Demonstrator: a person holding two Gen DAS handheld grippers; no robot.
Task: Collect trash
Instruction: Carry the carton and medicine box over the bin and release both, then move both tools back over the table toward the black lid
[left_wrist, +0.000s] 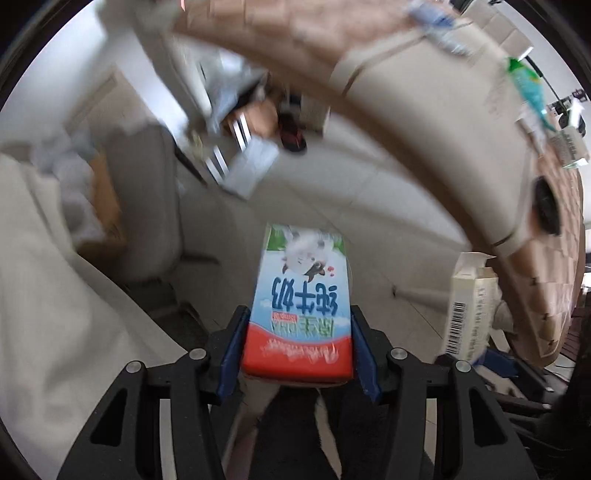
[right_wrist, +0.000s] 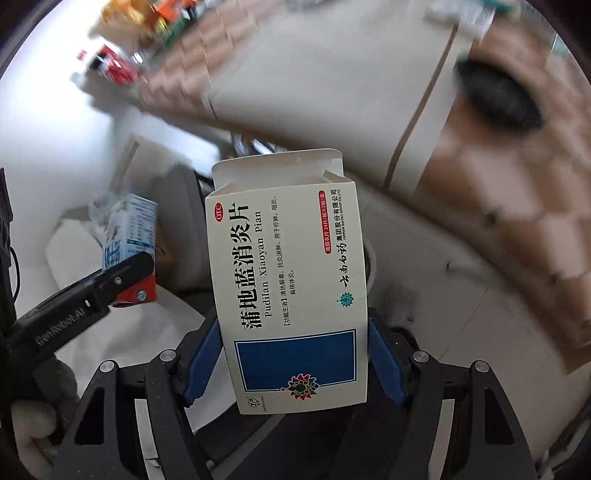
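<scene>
Left gripper (left_wrist: 299, 345) clamps milk carton (left_wrist: 301, 295); right gripper (right_wrist: 295, 354) clamps medicine box (right_wrist: 290, 280), both aloft.

Glossy printed milk carton (left_wrist: 301, 302); matt cardboard medicine box (right_wrist: 290, 291); blue rubbery-looking pads (right_wrist: 384, 360).

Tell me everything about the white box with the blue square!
The medicine box is thin cream cardboard with Chinese print, "Pudilan Xiaoyan Pian", a red OTC mark, a blue rectangle and a flower logo. Its far end flap stands open. It is held off the ground, clamped at its near end between the blue pads of the right hand-held gripper.
</scene>
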